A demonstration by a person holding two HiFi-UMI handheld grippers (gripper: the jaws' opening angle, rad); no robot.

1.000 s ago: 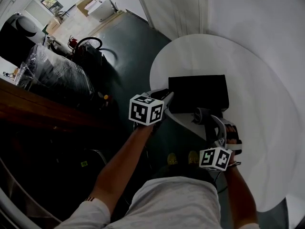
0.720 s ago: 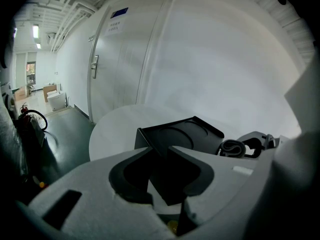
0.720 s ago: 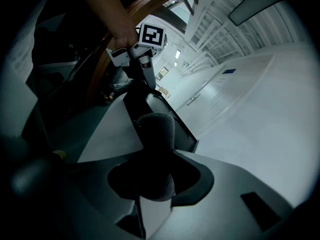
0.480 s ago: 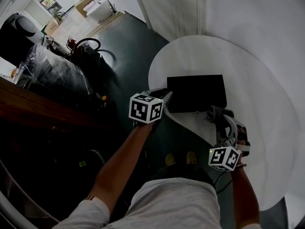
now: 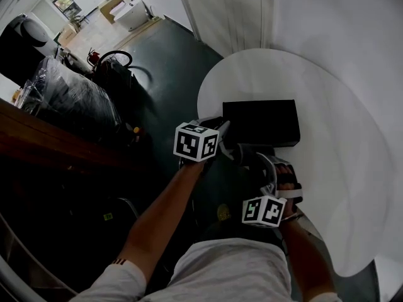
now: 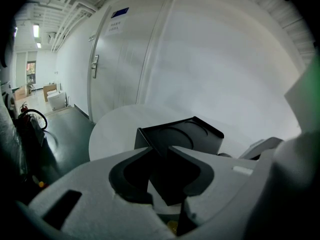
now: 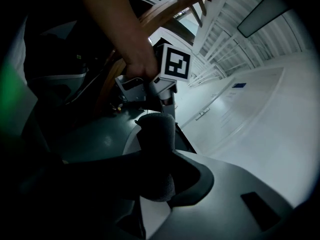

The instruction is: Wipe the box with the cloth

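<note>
Nearest, right gripper [image 7: 152, 176]: we see its jaws clamped on the dark cloth [image 7: 156, 134], just beside the black box [image 5: 259, 123].
Left gripper [image 6: 159, 156]: we see it pinching the black box's near-left corner.
Table [image 5: 327, 168]: white, round, with the black box lying flat on it.

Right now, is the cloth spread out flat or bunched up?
Bunched up: the dark cloth is a thick roll pinched in the right gripper.
</note>
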